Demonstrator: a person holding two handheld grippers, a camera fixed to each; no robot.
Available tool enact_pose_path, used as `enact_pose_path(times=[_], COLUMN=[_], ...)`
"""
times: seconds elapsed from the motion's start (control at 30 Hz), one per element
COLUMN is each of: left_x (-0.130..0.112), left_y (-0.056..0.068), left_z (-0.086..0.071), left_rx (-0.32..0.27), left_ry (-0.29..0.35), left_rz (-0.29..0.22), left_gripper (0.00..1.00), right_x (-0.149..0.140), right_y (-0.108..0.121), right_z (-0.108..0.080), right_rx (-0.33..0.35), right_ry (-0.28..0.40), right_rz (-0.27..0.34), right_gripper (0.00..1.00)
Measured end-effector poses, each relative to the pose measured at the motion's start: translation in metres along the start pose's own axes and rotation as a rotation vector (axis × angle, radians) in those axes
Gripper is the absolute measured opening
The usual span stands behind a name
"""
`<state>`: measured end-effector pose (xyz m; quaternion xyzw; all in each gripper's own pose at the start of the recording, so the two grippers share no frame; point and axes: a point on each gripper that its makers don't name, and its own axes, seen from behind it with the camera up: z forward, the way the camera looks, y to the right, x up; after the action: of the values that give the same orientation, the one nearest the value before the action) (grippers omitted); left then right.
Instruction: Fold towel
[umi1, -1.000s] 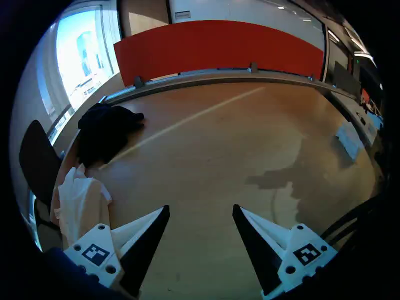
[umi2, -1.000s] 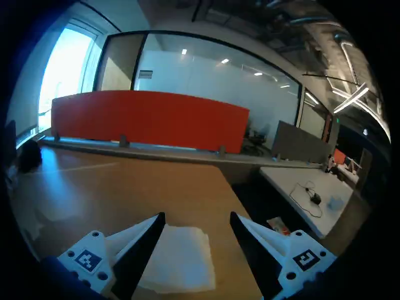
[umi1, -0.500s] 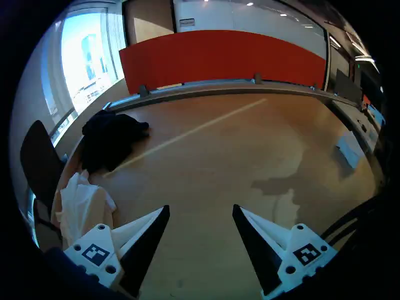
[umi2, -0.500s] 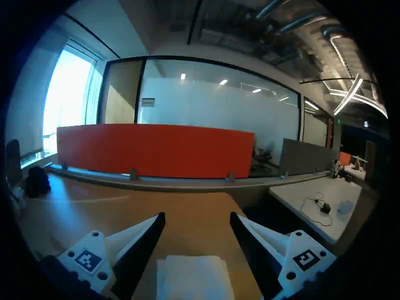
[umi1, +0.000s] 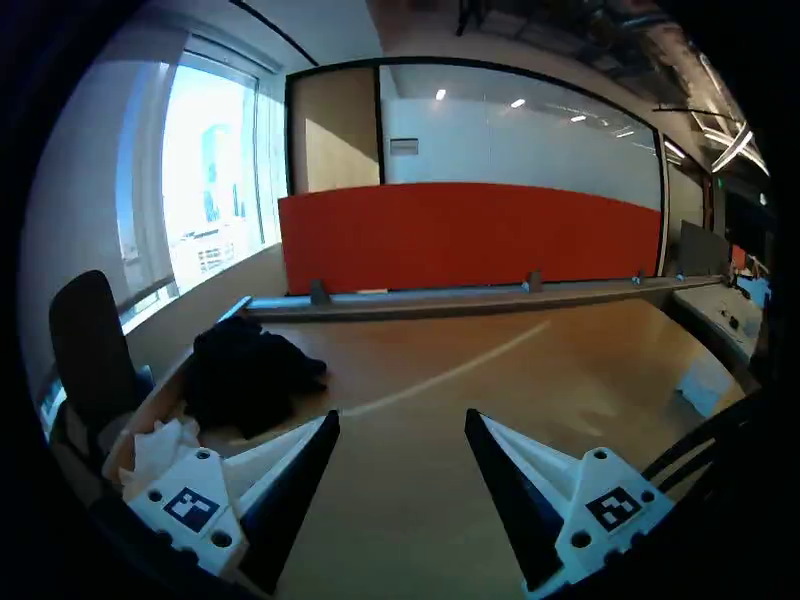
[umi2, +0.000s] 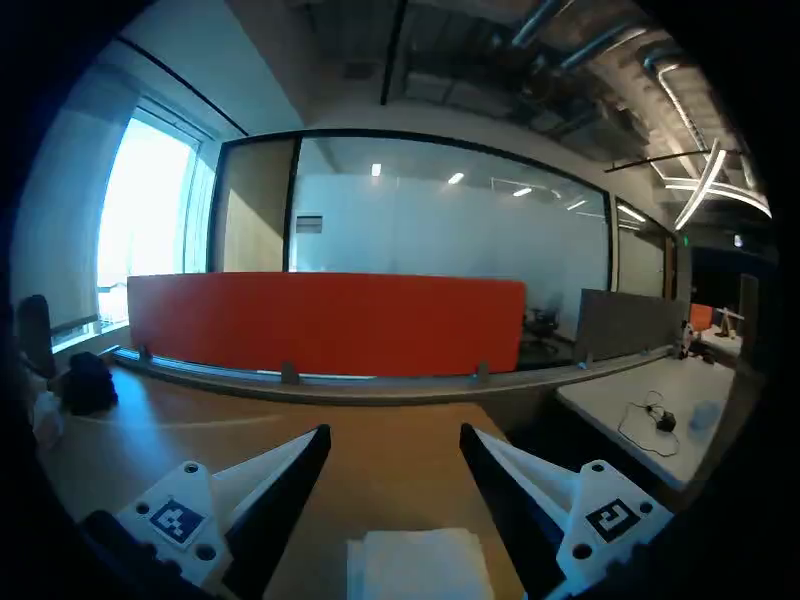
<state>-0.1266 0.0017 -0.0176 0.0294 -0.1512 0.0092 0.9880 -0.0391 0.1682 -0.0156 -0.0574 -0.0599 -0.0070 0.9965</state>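
A folded white towel (umi2: 420, 565) lies flat on the wooden table (umi2: 390, 470), low between the fingers of my right gripper (umi2: 393, 440), which is open and empty above it. The same folded towel (umi1: 706, 384) appears pale at the table's right edge in the left gripper view. My left gripper (umi1: 400, 425) is open too, held level over the bare wood with nothing between its fingers. A crumpled white cloth (umi1: 157, 447) lies at the table's left corner, just beyond the left finger.
A black garment (umi1: 245, 370) is heaped on the table's left side, also visible as a dark lump (umi2: 85, 383). A dark chair back (umi1: 88, 345) stands at the left. A red divider (umi1: 470, 235) runs along the far edge. Another desk (umi2: 650, 400) stands right.
Both grippers have tilted upward, so more of the room and less of the table shows. The folded towel has slid toward the bottom of the right gripper view. Both stay open.
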Motion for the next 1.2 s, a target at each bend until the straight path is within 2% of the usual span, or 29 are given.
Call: enact_pose_path(times=[0.23, 0.47, 0.67, 0.87, 1.2], left_x=[0.037, 0.057, 0.065, 0.065, 0.073], left_y=[-0.009, -0.014, -0.018, -0.018, -0.025], left_z=[0.001, -0.002, -0.006, -0.005, -0.006], left_rx=[0.017, 0.017, 0.019, 0.014, 0.022], left_ry=[0.117, 0.184, 0.22, 0.224, 0.255], left_rz=[-0.026, -0.031, -0.053, -0.042, -0.04], left_gripper=[0.93, 0.93, 0.93, 0.93, 0.93], right_x=[0.009, 0.016, 0.021, 0.027, 0.036], right_y=[-0.012, -0.02, -0.028, -0.037, -0.069], right_z=[0.0, -0.001, -0.001, -0.002, -0.002], right_rx=[0.023, 0.039, 0.048, 0.053, 0.06], right_ry=[0.008, 0.016, 0.018, 0.023, 0.042], right_rz=[-0.004, -0.001, -0.006, -0.005, -0.002], right_gripper=[1.0, 1.0, 1.0, 1.0, 1.0])
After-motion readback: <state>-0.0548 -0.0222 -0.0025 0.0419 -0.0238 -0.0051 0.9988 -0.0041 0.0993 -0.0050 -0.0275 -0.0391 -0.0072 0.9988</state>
